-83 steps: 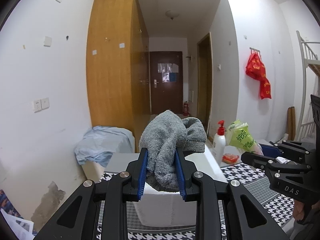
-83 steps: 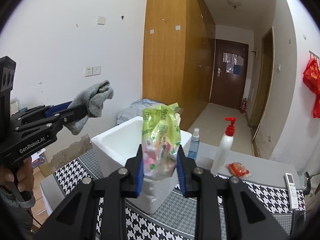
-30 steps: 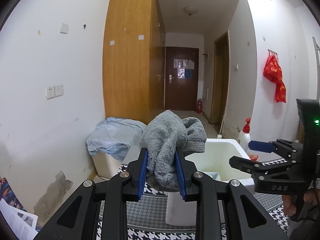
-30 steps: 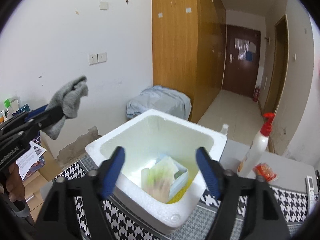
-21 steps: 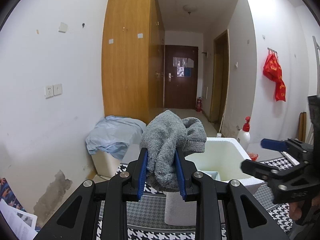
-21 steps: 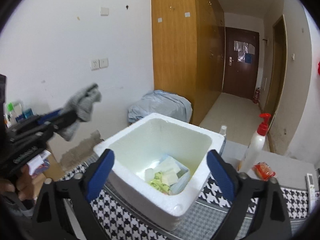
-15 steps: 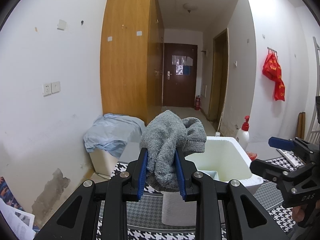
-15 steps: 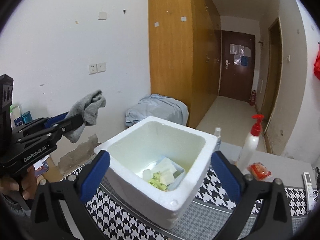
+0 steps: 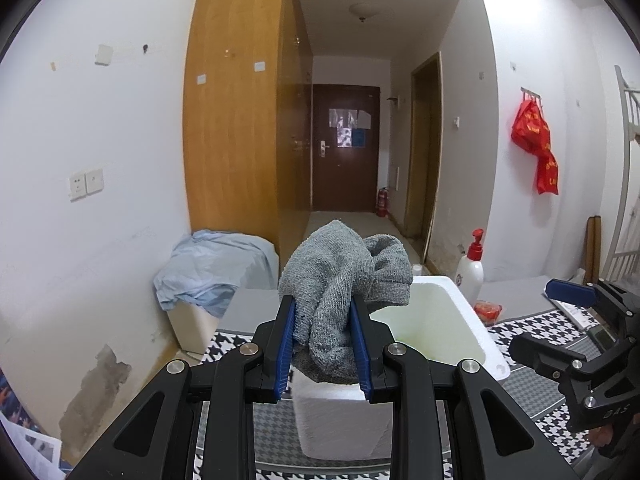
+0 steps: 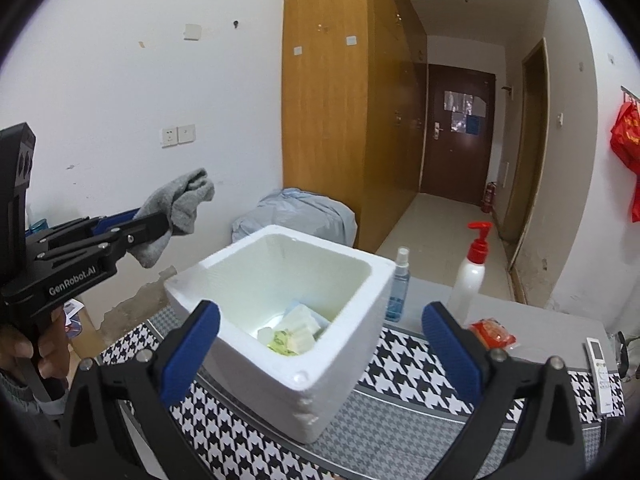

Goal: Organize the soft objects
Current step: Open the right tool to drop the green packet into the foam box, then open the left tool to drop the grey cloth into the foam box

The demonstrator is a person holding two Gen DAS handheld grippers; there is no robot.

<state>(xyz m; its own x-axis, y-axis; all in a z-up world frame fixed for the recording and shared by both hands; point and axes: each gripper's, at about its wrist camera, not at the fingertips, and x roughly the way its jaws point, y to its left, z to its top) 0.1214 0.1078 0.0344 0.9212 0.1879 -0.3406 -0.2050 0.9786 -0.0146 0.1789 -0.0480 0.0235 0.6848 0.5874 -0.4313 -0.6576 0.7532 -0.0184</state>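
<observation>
My left gripper (image 9: 323, 344) is shut on a bunched grey knitted cloth (image 9: 346, 276), held in the air to the left of a white foam box (image 10: 280, 312). From the right wrist view the same cloth (image 10: 176, 210) hangs at the left, beyond the box's near-left corner. My right gripper (image 10: 320, 348) stands wide open above the box's near side, nothing between its fingers. Inside the box lie a green-and-white snack bag (image 10: 286, 338) and pale packets. In the left wrist view the box (image 9: 436, 328) sits just behind the cloth.
A houndstooth mat (image 10: 400, 400) covers the table. Behind the box stand a small blue spray bottle (image 10: 400, 284) and a white pump bottle (image 10: 470, 276). A red packet (image 10: 492, 330) and a remote (image 10: 600, 376) lie at the right. A bin draped with blue cloth (image 9: 208, 268) is by the wall.
The right gripper let the snack bag drop into the box, opened fully and drew back a little toward the near side. The left gripper kept its hold on the grey cloth.
</observation>
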